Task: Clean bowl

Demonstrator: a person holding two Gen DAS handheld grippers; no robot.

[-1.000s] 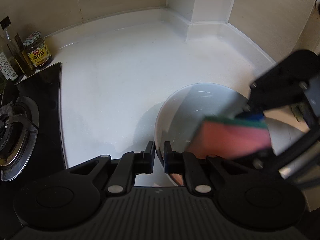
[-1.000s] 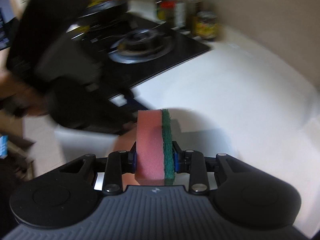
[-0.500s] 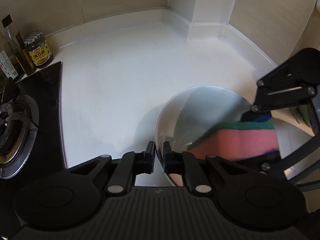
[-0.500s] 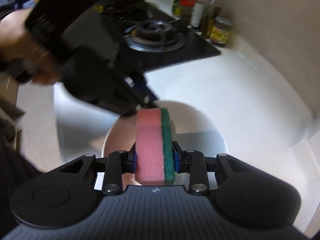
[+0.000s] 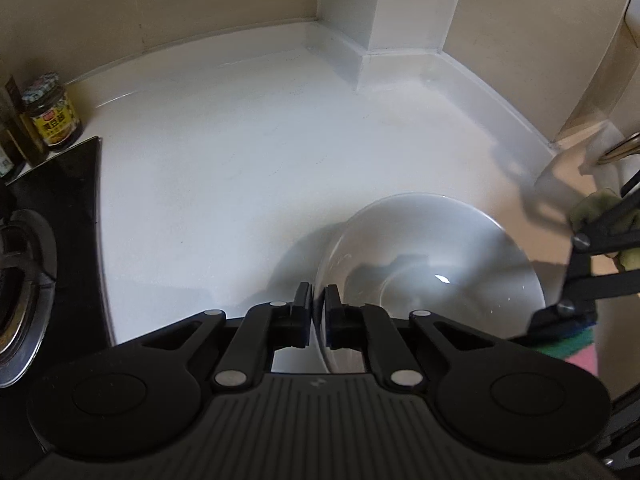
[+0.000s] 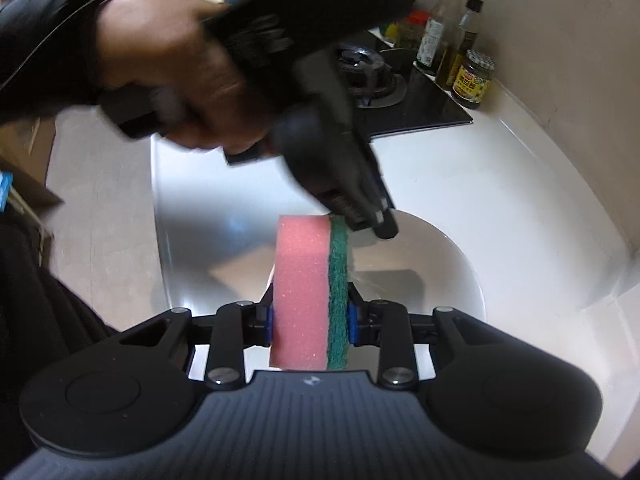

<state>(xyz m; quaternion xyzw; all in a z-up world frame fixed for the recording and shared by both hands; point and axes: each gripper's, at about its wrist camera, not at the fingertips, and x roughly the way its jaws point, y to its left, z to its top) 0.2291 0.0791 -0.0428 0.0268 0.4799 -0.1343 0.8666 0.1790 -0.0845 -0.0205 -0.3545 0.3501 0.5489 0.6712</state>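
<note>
A white bowl [image 5: 432,264] sits on the white counter. My left gripper [image 5: 319,312] is shut on the bowl's near-left rim. In the right wrist view the bowl [image 6: 432,264] lies ahead, with the left gripper [image 6: 380,224] pinching its far rim. My right gripper [image 6: 310,316] is shut on a pink sponge with a green scouring side [image 6: 310,292], held on edge above the bowl's near side. In the left wrist view the sponge [image 5: 576,346] and right gripper [image 5: 568,328] show at the bowl's right rim, outside the bowl.
A black gas hob [image 5: 24,264] lies left of the bowl, with a sauce jar [image 5: 52,116] and bottles [image 6: 440,28] behind it. The counter [image 5: 240,152] ends at a wall corner. A tap [image 5: 620,150] shows at the far right.
My right gripper has drawn the sponge out of the bowl's inside, back to the right rim. The left gripper keeps its hold on the rim; the bowl stays where it was.
</note>
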